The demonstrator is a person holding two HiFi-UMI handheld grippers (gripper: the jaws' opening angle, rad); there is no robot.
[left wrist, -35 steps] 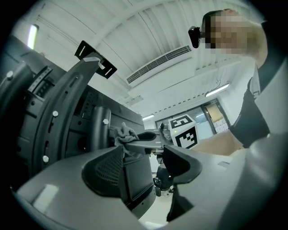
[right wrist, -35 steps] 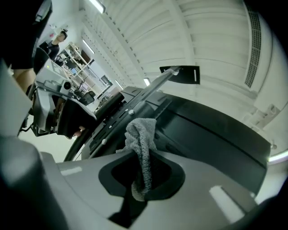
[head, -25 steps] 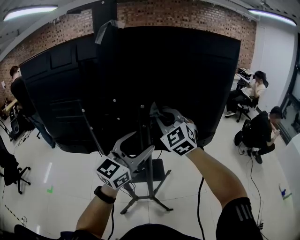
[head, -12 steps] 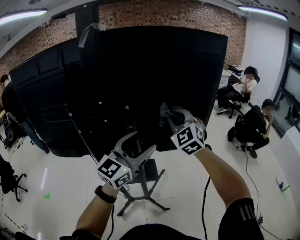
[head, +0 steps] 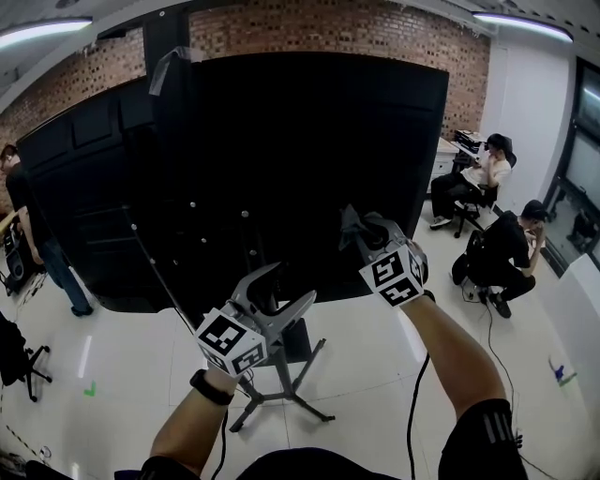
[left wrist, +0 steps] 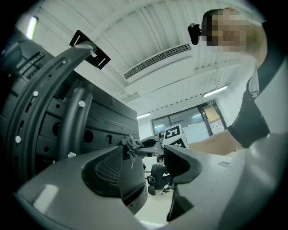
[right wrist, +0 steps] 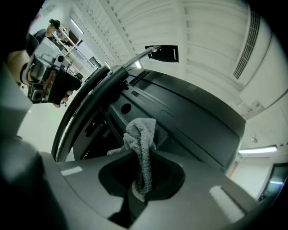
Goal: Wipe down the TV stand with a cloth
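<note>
Cloth (right wrist: 142,134), grey and bunched, stood pinched between the jaws of the right gripper (right wrist: 143,182). They were closed tight on its lower end, and the rest stuck up past the tips in a loose fold. From where I stood, that gripper was raised to the lower right part of the big black back panel (head: 281,141) of the screen. The cloth was up against or just short of the panel; I could not tell which.

The left gripper (head: 286,286) hung lower and nearer the person, with its jaws spread wide and nothing between them. It was level with the bottom edge of the panel and apart from it.

The TV stand (head: 278,380) rose below and behind the left gripper. It was a dark pole on splayed legs, set on the pale tiled floor (head: 375,375), and the screen was mounted above it.

Off to the right, well apart from all this, two people (head: 487,183) sat near the white wall. Another person (head: 23,225) stood at the far left by the brick wall (head: 375,28).
</note>
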